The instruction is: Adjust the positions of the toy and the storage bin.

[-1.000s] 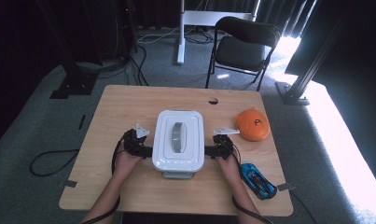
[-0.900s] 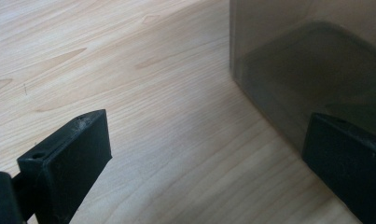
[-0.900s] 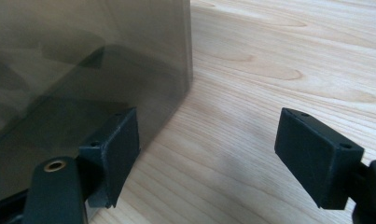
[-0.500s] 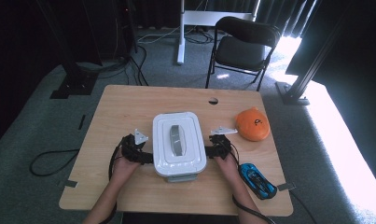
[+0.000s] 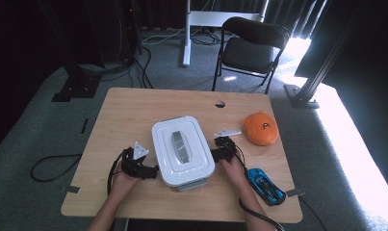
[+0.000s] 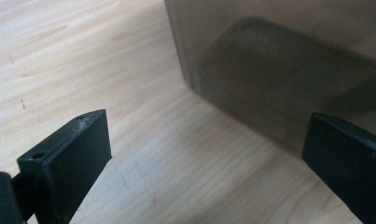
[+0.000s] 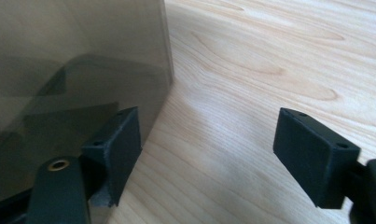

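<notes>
The left gripper [image 6: 206,158] has its two black jaws spread wide over the wooden table [image 6: 83,60], just beside a smoky translucent box [image 6: 288,70].

Premises: a recording or test room, not a home. A single light wooden desk [image 5: 134,115] stands alone on grey carpet [image 5: 42,125]. Dark curtains close off the far side, and black metal stands with flat bases [image 5: 76,89] sit at left and right, bright daylight falling past the one at right. Loose black cables [image 5: 134,57] run across the floor. A black folding chair [image 5: 249,48] stands behind the desk, beside a white post on a flat foot [image 5: 187,33]. Tape strips mark the desk edges.
</notes>
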{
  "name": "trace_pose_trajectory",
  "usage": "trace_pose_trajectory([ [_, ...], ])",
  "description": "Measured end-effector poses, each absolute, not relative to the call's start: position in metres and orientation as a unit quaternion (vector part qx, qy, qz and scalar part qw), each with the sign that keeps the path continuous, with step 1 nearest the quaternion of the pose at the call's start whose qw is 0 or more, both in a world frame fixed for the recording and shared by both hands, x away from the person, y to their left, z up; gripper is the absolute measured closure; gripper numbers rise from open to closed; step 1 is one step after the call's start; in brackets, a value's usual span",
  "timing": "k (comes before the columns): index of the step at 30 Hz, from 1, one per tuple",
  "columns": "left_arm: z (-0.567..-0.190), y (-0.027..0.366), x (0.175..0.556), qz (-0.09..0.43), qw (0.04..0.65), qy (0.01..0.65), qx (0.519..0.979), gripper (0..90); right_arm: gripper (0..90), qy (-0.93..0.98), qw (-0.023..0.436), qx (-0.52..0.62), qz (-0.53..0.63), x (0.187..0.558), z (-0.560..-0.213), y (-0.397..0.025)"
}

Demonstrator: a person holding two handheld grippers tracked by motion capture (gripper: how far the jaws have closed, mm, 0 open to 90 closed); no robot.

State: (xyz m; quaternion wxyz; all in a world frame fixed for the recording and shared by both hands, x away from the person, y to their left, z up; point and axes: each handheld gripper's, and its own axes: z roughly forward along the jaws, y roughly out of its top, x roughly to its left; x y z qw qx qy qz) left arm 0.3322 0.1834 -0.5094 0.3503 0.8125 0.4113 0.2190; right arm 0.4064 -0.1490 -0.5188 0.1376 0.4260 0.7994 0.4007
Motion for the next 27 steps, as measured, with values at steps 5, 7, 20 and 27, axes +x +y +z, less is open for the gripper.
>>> trace_pose_trajectory([
  [5, -0.518, 0.187, 0.326, 0.208, 0.355, 0.414, 0.812, 1.6, 19.5, 0.795, 0.167, 0.43, 0.395, 0.397, -0.511, -0.16],
  [7, -0.522, 0.187, 0.324, 0.207, 0.356, 0.415, 0.811, 1.6, 18.6, 0.786, 0.172, 0.437, 0.402, 0.392, -0.505, -0.169],
  [20, -0.533, 0.173, 0.326, 0.204, 0.345, 0.41, 0.82, 1.6, 16.5, 0.762, 0.185, 0.451, 0.428, 0.349, -0.494, -0.215],
  [27, -0.535, 0.159, 0.326, 0.187, 0.348, 0.397, 0.828, 1.5, 16.3, 0.758, 0.182, 0.455, 0.429, 0.335, -0.495, -0.231],
])
